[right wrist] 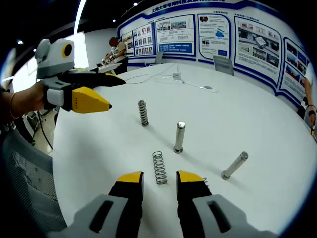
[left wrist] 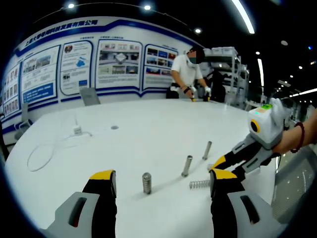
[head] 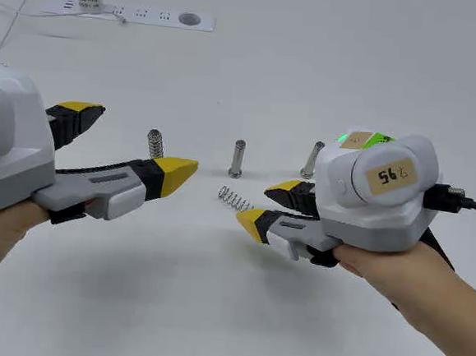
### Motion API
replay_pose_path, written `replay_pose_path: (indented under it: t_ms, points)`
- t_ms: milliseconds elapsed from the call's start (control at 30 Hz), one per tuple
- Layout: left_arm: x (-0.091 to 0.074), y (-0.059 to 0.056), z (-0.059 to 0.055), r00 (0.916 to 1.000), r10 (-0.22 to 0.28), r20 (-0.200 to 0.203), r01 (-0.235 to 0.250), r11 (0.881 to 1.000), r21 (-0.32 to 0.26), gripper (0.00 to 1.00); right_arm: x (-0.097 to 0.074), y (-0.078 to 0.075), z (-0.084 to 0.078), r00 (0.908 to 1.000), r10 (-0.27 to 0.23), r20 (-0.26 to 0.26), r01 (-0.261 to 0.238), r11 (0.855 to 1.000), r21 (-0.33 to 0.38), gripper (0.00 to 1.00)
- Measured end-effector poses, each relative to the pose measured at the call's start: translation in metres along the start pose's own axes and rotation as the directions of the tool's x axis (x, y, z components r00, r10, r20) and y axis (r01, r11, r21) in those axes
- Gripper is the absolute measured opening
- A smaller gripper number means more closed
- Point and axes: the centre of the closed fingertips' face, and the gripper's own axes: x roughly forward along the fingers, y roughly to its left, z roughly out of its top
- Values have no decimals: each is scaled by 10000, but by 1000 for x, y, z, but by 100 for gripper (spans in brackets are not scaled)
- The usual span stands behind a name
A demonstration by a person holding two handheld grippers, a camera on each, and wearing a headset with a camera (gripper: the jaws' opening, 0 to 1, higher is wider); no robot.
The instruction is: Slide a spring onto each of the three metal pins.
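Standing by the white table [head: 211, 308], I saw the left gripper [head: 133, 145] left of the middle pin [head: 238, 158], its jaws spread wide on nothing and its body cut off at the edge. The right gripper [head: 262, 203] sat right of that pin, jaws slightly apart, hiding the foot of the leaning pin [head: 312, 157]. Left of the middle pin, the left pin [head: 154, 132] wore a spring [head: 155, 147]. A loose spring [head: 235, 199] lay just before the middle pin, unclamped.
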Motion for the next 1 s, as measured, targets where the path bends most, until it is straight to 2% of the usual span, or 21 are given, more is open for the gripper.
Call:
replay_pose_path:
  t_ms: [167,433,600,1000]
  points:
    - [-3,-4,-2,9999,-16,-106,19,9997,244,86,6,0,-5,9997,79,-238,-82,9999,-128,23]
    - [-8,-14,-6,9997,-230,-108,232,9996,183,95,12,2,-12,9988,89,-480,-104,9995,-297,19]
    - [-11,-19,-9,9994,-272,-208,280,9987,415,98,14,2,-12,9987,77,-499,-96,9992,-382,17]
    - [-13,-24,-13,9985,-437,-341,451,9982,404,100,15,0,-13,9988,-23,-497,5,9993,-369,12]
